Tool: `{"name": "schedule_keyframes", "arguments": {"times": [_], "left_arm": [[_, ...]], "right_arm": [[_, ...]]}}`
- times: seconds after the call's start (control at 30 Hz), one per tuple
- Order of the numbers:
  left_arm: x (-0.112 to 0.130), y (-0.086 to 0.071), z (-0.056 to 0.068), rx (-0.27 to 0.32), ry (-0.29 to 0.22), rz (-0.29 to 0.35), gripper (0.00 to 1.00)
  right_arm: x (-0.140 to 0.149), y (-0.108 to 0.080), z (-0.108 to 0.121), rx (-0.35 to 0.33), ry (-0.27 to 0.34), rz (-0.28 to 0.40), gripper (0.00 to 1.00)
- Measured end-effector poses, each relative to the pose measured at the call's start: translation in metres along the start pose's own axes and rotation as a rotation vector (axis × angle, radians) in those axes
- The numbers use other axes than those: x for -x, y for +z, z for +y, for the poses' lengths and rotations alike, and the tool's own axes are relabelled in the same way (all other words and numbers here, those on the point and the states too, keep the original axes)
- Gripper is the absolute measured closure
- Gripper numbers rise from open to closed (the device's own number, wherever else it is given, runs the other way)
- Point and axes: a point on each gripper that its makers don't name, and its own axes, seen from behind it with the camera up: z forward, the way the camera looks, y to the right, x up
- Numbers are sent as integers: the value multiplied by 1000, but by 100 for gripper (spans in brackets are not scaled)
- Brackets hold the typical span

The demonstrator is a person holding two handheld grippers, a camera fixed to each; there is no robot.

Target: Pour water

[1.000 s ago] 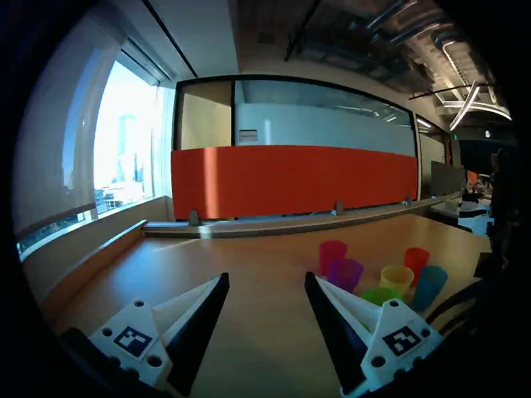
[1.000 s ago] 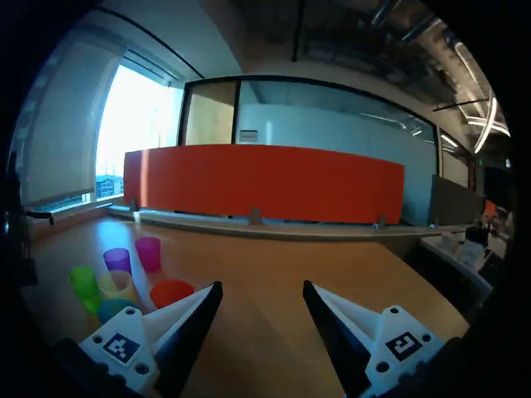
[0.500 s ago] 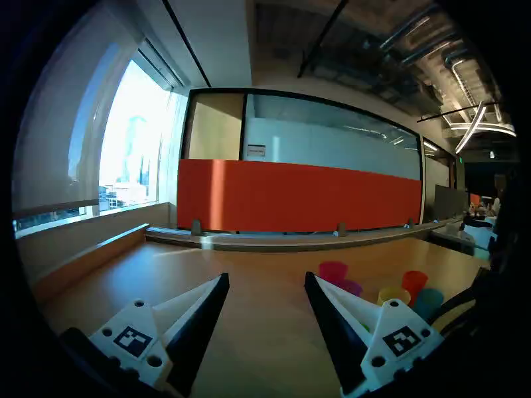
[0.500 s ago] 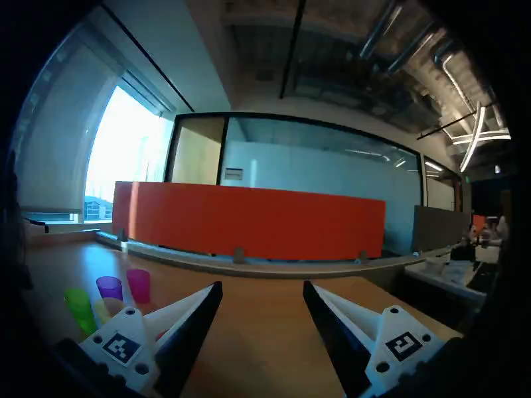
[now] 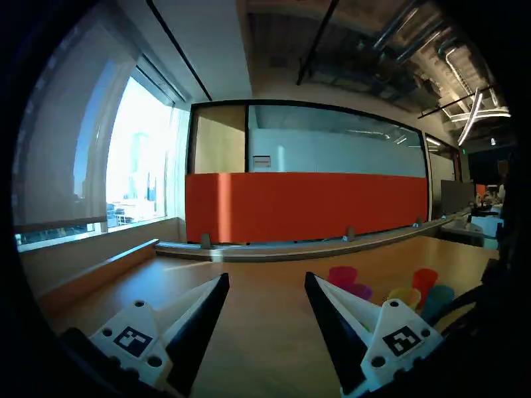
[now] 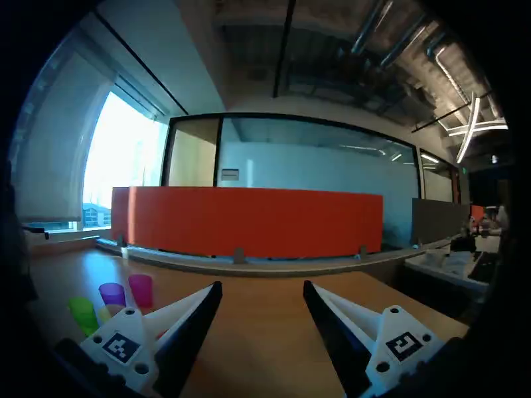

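Observation:
Several coloured plastic cups stand grouped on a wooden table (image 5: 265, 331). In the left gripper view they sit to the right of my left gripper (image 5: 265, 282): a pink cup (image 5: 342, 274), a purple cup (image 5: 360, 290), a yellow cup (image 5: 404, 295), a red cup (image 5: 425, 278) and a teal cup (image 5: 439, 298). My left gripper is open and holds nothing. In the right gripper view the cups lie low at the left: a pink cup (image 6: 141, 289), a purple cup (image 6: 112, 293) and a green cup (image 6: 82, 313). My right gripper (image 6: 262, 288) is open and holds nothing.
An orange partition (image 5: 305, 205) runs along the table's far edge. A bright window (image 5: 136, 176) and a raised wooden ledge (image 5: 93, 275) border the left side. Other desks (image 6: 451, 265) stand beyond the table at the right.
Both cameras have tilted upward and sit lower, so the cups have sunk toward the fingers and more ceiling shows. Both grippers stayed open.

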Motion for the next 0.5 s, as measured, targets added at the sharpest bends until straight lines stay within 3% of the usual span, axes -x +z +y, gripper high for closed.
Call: {"name": "schedule_keyframes", "arguments": {"times": [0.3,0.5], "left_arm": [[2,-1,-14,-51,45,27,16],[6,1,-15,-70,70,46,16]], "right_arm": [[3,-1,8,15,34,-13,6],[10,-2,9,27,49,-39,5]]}}
